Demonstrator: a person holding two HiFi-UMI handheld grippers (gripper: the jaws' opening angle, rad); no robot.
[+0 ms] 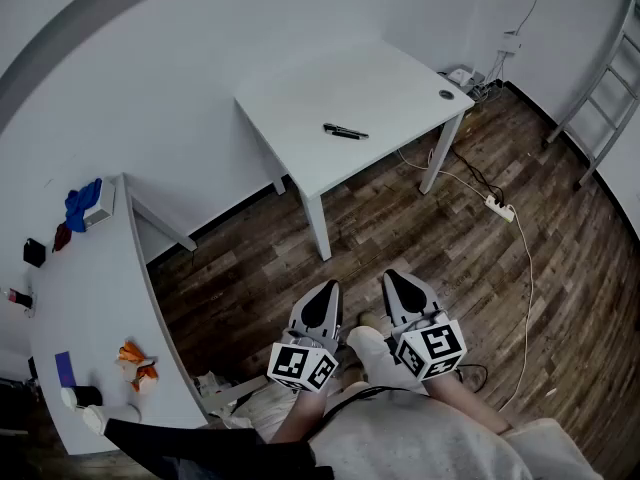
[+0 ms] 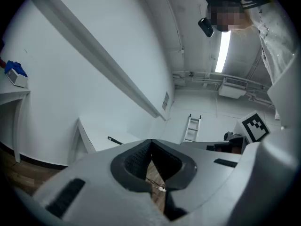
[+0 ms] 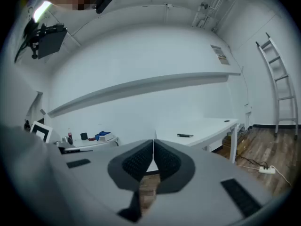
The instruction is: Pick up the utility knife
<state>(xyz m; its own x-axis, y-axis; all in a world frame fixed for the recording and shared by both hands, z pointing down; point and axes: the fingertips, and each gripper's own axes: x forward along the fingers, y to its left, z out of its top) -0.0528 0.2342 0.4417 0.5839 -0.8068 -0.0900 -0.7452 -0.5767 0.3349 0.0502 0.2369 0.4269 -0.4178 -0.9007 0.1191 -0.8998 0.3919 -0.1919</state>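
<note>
The utility knife (image 1: 345, 131), slim and black, lies near the middle of a white table (image 1: 300, 98) against the far wall. In the left gripper view the knife (image 2: 114, 140) shows small on that tabletop; in the right gripper view the knife (image 3: 185, 135) lies on the same table (image 3: 207, 126). Both grippers are held close to the person's body, well short of the table and over the wood floor. My left gripper (image 1: 328, 290) is shut with nothing in it, its tips (image 2: 150, 142) touching. My right gripper (image 1: 393, 278) is shut and empty as well, pads (image 3: 153, 142) pressed together.
A second white table (image 1: 100, 308) at the left carries a blue cloth (image 1: 82, 203), orange scraps (image 1: 135, 358) and small items. A power strip (image 1: 500, 208) with its cable lies on the floor right of the knife table. A ladder (image 1: 600, 98) leans at the far right.
</note>
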